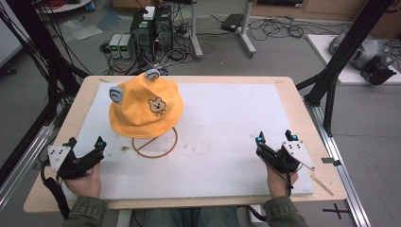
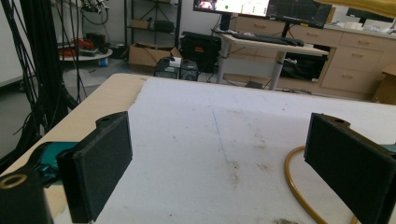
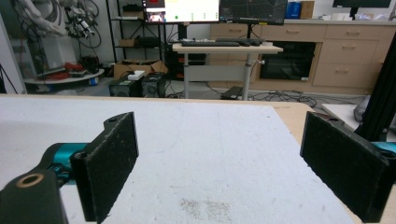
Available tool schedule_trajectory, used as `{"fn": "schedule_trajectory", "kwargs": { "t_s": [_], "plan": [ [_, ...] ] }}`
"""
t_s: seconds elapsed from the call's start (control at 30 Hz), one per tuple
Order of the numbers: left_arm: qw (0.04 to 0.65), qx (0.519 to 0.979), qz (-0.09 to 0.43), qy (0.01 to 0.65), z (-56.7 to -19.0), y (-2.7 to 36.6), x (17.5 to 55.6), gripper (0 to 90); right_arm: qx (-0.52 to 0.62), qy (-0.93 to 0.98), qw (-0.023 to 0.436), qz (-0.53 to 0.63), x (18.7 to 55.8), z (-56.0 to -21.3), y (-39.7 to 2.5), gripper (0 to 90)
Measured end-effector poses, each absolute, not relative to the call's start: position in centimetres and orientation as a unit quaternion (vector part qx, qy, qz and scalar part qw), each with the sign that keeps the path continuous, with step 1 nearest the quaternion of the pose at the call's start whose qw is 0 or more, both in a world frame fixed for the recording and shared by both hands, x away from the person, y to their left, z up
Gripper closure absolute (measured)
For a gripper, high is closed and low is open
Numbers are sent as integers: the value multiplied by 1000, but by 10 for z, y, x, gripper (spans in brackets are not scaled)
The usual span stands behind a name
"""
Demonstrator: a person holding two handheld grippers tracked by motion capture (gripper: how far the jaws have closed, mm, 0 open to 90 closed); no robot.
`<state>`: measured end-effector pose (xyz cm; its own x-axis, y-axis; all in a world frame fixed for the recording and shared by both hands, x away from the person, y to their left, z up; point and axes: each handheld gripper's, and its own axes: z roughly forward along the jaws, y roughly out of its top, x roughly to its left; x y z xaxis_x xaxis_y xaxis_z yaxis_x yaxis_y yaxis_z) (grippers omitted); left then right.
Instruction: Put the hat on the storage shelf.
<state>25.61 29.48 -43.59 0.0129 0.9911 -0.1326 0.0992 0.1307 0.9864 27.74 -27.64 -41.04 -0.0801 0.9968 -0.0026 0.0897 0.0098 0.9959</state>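
Observation:
A yellow bucket hat with a bear face and two grey ears sits on a stand at the table's left rear. The stand's brown ring base rests on the white board, and part of that ring curves past my left jaws. My left gripper rests at the front left, held by a hand, jaws wide apart and empty. At the front right my right gripper is open too, with bare board between its jaws.
The white board covers most of the wooden table. Black frame posts stand at both sides. Computers and cables lie on the floor behind the table.

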Motion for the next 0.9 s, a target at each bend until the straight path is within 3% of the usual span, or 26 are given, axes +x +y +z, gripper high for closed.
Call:
{"fn": "schedule_trajectory", "kwargs": {
  "t_s": [0.9],
  "plan": [
    [510,508,438,539,-435,290,257,81,515,548,431,499,281,-420,-281,111]
  ]
}}
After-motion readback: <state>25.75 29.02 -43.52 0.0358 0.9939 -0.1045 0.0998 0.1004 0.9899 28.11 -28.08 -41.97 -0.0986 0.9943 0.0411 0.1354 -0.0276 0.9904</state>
